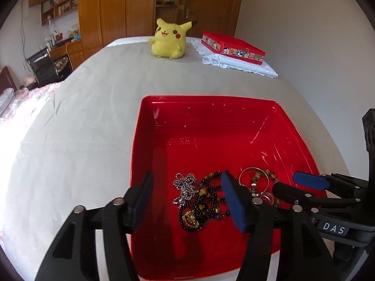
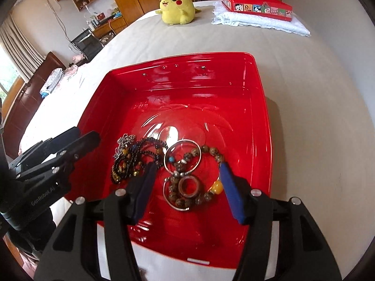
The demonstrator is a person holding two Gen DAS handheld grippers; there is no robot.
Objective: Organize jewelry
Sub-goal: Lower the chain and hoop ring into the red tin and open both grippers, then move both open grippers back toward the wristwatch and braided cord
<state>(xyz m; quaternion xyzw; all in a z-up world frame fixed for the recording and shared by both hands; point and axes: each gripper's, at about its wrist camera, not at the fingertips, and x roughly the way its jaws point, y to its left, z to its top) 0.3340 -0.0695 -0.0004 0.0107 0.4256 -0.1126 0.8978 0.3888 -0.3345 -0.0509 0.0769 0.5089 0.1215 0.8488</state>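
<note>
Jewelry pile [image 2: 168, 171] in red tray [image 2: 257, 121], btwn wide-open fingers of right gripper [image 2: 187, 182]; left gripper [image 1: 187, 196] also spread wide, hovering above.

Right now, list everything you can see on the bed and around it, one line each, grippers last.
red tray: one, red plastic, on the bed nearest the cameras
silver ball chain: one, silver, tray floor, left of the pile
dark bead necklaces: tangled, count unclear, black with amber beads, beside the chain
silver bangles: two, silver, right part of the pile
brown bead bracelet: one, brown, with one orange bead
brown ring: one, on the near bangle
Pikachu plush: one, yellow, far end
red tin: one, cartoon pictures, on folded white cloth
bed sheet: grey-beige
left gripper: open, above the necklaces
right gripper: open, above the bangles
</note>
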